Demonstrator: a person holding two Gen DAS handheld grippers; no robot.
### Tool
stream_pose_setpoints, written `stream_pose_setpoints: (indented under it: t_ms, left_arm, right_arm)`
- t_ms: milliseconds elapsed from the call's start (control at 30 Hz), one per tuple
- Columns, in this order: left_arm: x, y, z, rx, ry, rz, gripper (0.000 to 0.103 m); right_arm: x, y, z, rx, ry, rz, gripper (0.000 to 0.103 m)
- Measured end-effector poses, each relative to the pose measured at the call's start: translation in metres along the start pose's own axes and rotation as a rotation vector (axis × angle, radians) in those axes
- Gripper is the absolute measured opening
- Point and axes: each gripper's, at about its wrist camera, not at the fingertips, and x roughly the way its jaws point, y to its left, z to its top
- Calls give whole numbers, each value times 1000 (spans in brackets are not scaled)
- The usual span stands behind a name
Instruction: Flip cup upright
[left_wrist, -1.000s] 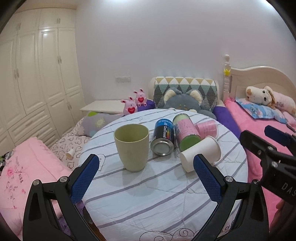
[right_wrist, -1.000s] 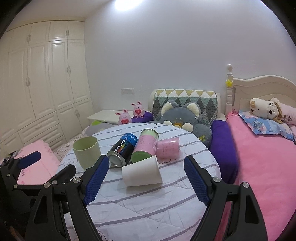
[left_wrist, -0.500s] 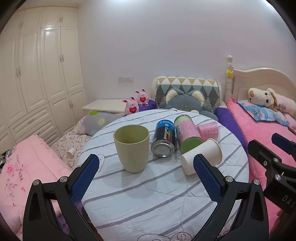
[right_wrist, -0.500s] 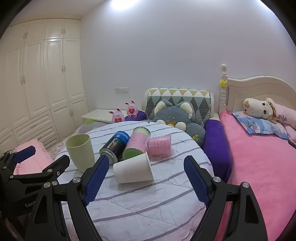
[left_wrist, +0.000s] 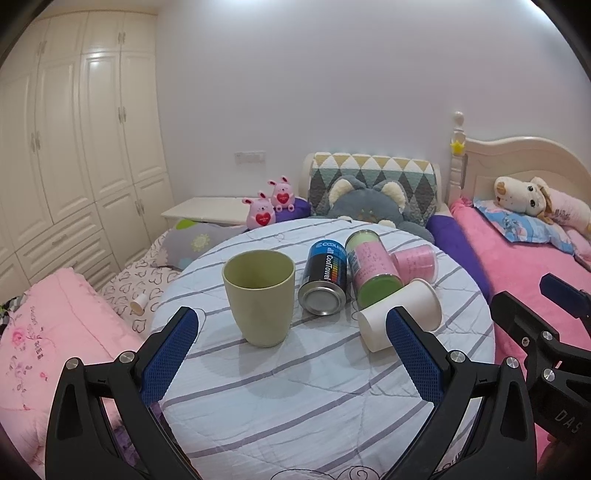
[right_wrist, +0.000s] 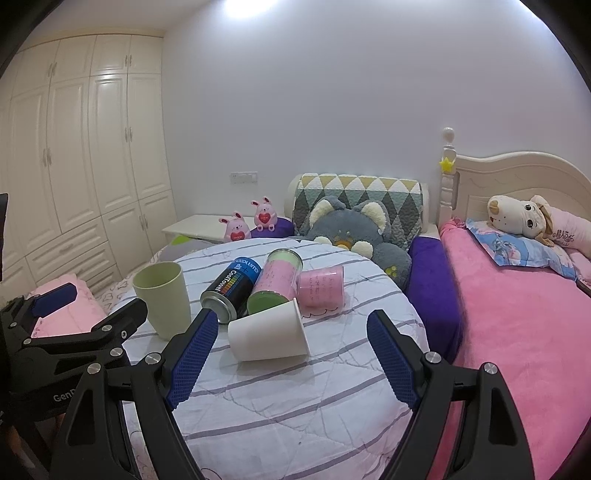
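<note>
A green cup (left_wrist: 259, 296) stands upright on the round striped table (left_wrist: 314, 387); it also shows in the right wrist view (right_wrist: 162, 298). A white paper cup (left_wrist: 400, 314) lies on its side to its right, also in the right wrist view (right_wrist: 269, 335). A pink cup (right_wrist: 322, 286) lies on its side behind it. My left gripper (left_wrist: 291, 354) is open and empty, near the table's front, facing the green cup. My right gripper (right_wrist: 288, 358) is open and empty, just in front of the white cup.
A blue-and-black can (left_wrist: 327, 278) and a pink-and-green tube (left_wrist: 371, 273) lie between the cups. A pink bed (right_wrist: 517, 314) with plush toys is on the right. A grey cat plush (right_wrist: 351, 236) and wardrobes (left_wrist: 74, 147) stand behind and left.
Both grippers have risen and drawn back slightly, so the table sits lower in view. The cups and cans have not moved. Both grippers stay open.
</note>
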Motion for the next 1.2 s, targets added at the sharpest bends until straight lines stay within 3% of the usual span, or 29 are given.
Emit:
stream_pose_setpoints:
  t_ms: [1200]
  left_arm:
    - [9, 4, 2, -11, -4, 9, 103]
  right_arm:
    - [14, 9, 5, -26, 38, 6, 84]
